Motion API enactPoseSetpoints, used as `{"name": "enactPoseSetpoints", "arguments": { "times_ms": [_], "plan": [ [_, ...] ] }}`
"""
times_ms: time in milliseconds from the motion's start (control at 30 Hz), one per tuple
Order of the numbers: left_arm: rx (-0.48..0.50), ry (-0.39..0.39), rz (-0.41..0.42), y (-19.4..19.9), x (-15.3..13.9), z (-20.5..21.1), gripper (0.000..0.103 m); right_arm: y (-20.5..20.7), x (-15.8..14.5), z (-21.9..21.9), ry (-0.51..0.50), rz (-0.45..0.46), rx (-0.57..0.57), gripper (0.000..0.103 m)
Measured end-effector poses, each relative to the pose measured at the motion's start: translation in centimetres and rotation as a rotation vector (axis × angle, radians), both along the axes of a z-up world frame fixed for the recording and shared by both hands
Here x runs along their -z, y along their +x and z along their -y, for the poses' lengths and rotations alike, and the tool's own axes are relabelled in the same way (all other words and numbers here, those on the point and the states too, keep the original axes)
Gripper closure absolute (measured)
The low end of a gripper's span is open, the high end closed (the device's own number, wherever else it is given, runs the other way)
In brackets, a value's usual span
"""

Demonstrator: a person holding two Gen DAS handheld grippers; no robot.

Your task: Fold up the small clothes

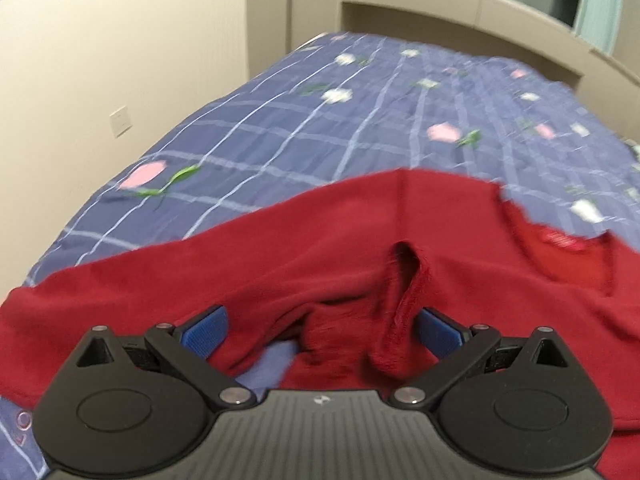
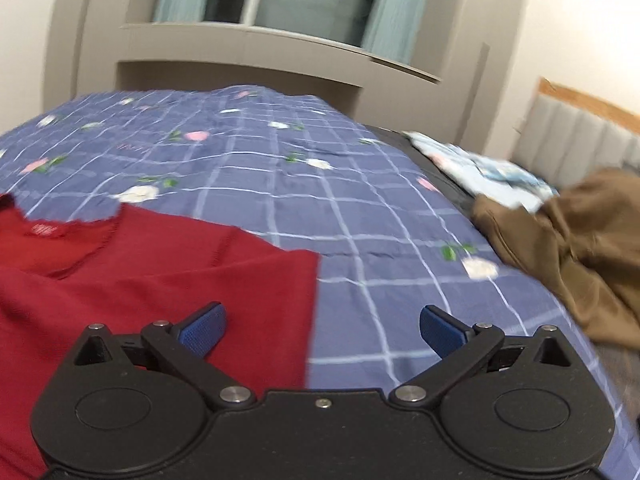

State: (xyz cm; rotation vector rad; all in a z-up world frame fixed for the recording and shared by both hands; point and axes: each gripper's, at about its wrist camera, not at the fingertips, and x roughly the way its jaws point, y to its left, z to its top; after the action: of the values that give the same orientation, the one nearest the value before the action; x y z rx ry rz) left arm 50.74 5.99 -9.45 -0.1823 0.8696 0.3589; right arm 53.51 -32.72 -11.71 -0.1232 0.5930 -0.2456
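bed: red top spread flat | left gripper fingers spread around a bunched sleeve, unpinched | right gripper fingers released, empty | next: pinch only the sleeve layer

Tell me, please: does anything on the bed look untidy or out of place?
Yes. The red garment is bunched into a raised fold between the open left claw pads. A brown garment lies crumpled at the bed's right edge, partly over a light blue cloth.
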Motion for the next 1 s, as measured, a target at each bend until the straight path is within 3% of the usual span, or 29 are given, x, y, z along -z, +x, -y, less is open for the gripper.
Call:
{"name": "enactPoseSetpoints", "arguments": {
  "times_ms": [100,200,300,500,600,667,800,1000],
  "plan": [
    [0.011,0.013,-0.007,-0.3,0.5,-0.4,0.000,0.1,0.4,1.9,0.103,-0.001,0.047,0.001],
    [0.025,0.038,-0.025,-0.2,0.5,0.0,0.000,-0.2,-0.1,2.3,0.133,-0.004,0.056,0.001],
    [0.032,0.008,-0.022,-0.6,-0.3,-0.3,0.001,-1.8,-1.5,1.7,0.115,-0.006,0.046,0.001],
    [0.062,-0.025,0.027,-3.6,-2.3,-0.8,0.000,-6.6,-3.3,-0.7,0.064,-0.011,-0.094,0.001],
    [0.065,-0.029,0.019,-5.3,-2.2,-0.8,0.000,-7.1,-2.0,-1.6,0.017,-0.092,-0.111,0.001],
    [0.048,-0.036,-0.023,-6.1,-1.5,-1.0,0.000,-7.1,-1.3,-1.7,0.015,-0.110,-0.106,0.001],
    [0.010,-0.072,-0.058,-8.9,-1.3,-1.9,0.000,-8.1,-2.8,-2.5,0.013,-0.108,-0.055,0.001],
    [-0.035,-0.114,-0.034,-14.1,-2.4,-4.2,0.000,-13.7,-3.9,-7.0,0.012,-0.109,-0.198,0.001]
  ]
}}
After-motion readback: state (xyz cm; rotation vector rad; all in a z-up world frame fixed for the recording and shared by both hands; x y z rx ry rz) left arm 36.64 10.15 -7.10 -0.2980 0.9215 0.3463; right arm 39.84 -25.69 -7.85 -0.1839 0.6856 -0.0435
